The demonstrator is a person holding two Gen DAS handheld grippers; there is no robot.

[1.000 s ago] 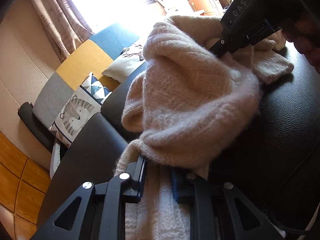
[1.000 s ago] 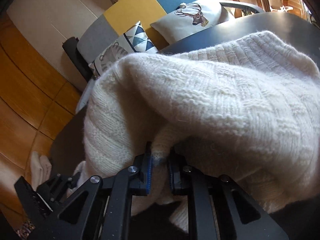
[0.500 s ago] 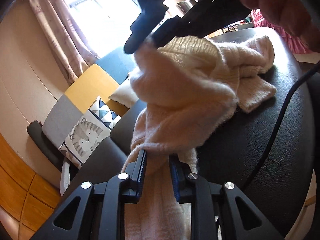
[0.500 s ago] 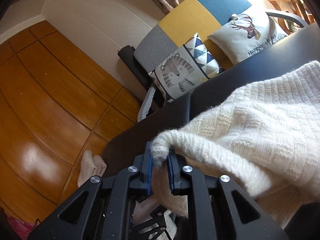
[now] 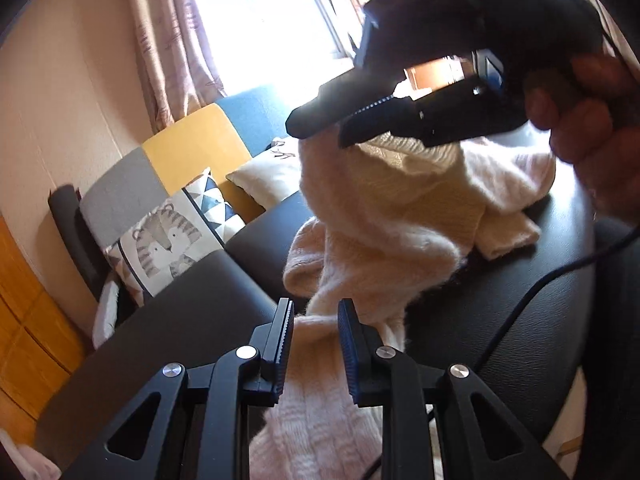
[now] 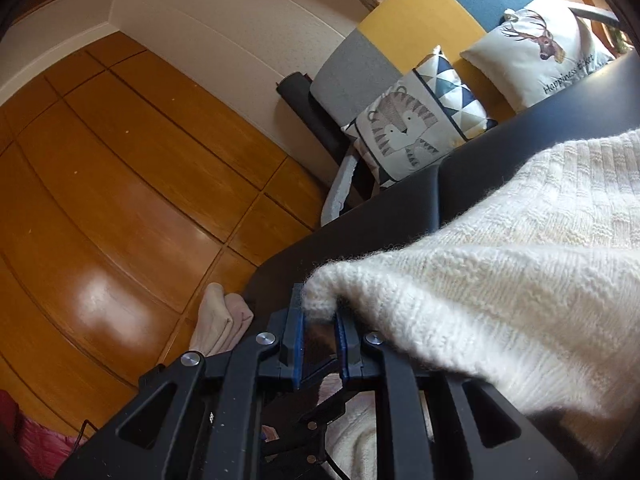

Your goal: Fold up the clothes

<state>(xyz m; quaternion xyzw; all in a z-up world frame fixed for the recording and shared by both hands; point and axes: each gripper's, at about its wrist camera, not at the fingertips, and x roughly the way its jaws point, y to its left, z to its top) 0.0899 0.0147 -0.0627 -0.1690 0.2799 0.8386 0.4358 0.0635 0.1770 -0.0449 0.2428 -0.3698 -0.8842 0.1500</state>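
- Cream knitted sweater [image 5: 384, 216] hangs soft and stretchy above the black tabletop [image 5: 520, 320], partly resting on it.
- Your left gripper [image 5: 314, 344] and right gripper [image 6: 320, 332] both clamp it; hold the firmer ribbed edges.

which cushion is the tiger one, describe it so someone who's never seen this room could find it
Find the patchwork chair with grey, yellow and blue panels, against the wall beyond the black table. Two cushions lean on it; the tiger cushion is the one nearer the grey panel. It shows a grey striped cartoon tiger with a corner of blue triangles, unlike the white deer cushion with lettering.
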